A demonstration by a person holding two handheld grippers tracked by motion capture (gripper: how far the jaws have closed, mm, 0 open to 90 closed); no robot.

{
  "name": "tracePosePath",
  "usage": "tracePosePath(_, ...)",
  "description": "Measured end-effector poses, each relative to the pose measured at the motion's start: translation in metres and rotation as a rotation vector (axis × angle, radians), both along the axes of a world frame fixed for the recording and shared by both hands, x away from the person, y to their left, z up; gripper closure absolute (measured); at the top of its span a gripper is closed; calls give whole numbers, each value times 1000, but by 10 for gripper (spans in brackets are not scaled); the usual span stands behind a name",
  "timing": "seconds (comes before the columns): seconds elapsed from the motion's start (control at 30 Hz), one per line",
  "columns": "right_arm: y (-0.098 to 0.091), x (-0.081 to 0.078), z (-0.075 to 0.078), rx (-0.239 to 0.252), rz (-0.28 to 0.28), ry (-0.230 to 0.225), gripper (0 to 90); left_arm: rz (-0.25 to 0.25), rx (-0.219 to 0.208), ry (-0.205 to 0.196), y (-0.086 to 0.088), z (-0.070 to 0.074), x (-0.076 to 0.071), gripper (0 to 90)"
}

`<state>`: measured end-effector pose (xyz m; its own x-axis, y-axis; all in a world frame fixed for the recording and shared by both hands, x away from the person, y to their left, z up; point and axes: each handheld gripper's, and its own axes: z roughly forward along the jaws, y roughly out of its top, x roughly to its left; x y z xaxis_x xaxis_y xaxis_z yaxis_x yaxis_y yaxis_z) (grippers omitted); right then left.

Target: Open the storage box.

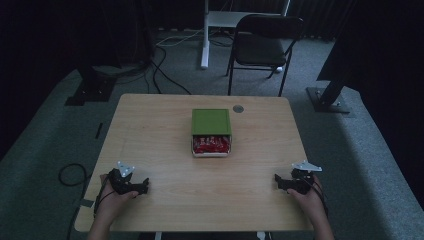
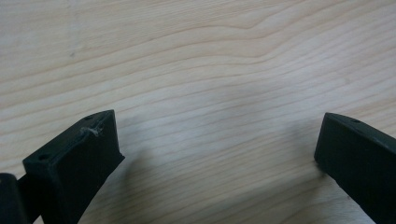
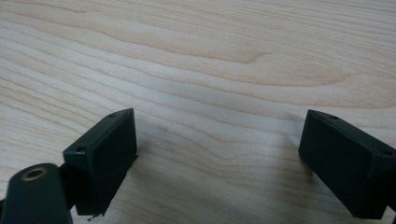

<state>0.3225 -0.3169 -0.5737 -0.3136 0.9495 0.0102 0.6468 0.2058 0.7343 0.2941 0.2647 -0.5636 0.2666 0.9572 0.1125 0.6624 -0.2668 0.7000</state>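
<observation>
Grippers rest low on the table (image 1: 165, 200): the left gripper (image 1: 146, 185) at lower left and the right gripper (image 1: 276, 180) at lower right, both with jaws spread wide and empty. Well apart from both, at frame centre, sits the green-lidded box (image 1: 211, 121), its lid slid back over red packets (image 1: 211, 145).

The tabletop (image 1: 165, 145) is pale wood with wavy brown grain. On it, the box (image 1: 211, 153) has a flat green lid (image 1: 211, 121), a whitish rim, and red packets (image 1: 211, 144) with small white marks inside. Both grippers' jaws are matte black, and each gripper carries a grey plate (image 1: 125, 168).
</observation>
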Motion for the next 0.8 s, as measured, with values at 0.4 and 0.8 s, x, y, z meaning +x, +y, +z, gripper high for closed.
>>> tracePosePath(0.4,1,1,0,1,-10,1,108,-102,40,-31,-32,7,7,7)
tracePosePath(0.8,1,1,0,1,-11,1,108,-212,68,-53,-70,13,15,7)
